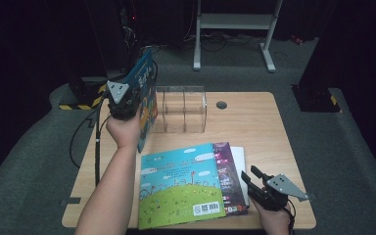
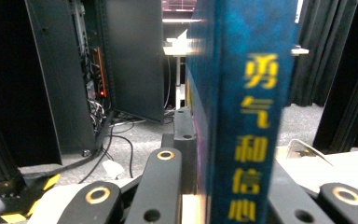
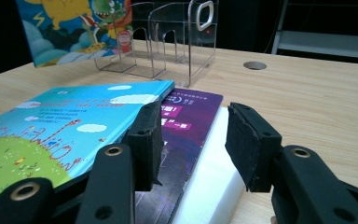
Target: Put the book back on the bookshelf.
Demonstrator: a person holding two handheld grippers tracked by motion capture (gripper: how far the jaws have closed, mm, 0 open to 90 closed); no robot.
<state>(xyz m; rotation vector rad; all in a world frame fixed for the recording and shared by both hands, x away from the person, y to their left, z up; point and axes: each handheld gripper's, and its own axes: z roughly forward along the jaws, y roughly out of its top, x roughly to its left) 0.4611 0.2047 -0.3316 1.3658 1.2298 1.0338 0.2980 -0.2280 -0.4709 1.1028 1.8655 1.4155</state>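
Observation:
My left gripper (image 1: 134, 94) is shut on a dark blue picture book (image 1: 146, 85), held upright and off the table just left of a clear acrylic book holder (image 1: 183, 110). In the left gripper view the book's spine (image 2: 242, 116) with yellow characters rises between the jaws. A stack lies flat at the table's front: a sky-blue and green picture book (image 1: 181, 183) on top, a purple book (image 1: 227, 171) under it, a white one (image 1: 240, 156) at the bottom. My right gripper (image 1: 250, 174) stands open at the stack's right edge, its jaws (image 3: 196, 140) apart above the purple and white books.
The wooden table (image 1: 259, 132) has a round cable hole (image 1: 221, 105) behind the holder. Its right half is bare wood. Beyond the far edge stand a white metal frame (image 1: 235, 29) and dark cabinets; yellow-black tape (image 1: 78, 105) marks the floor at left.

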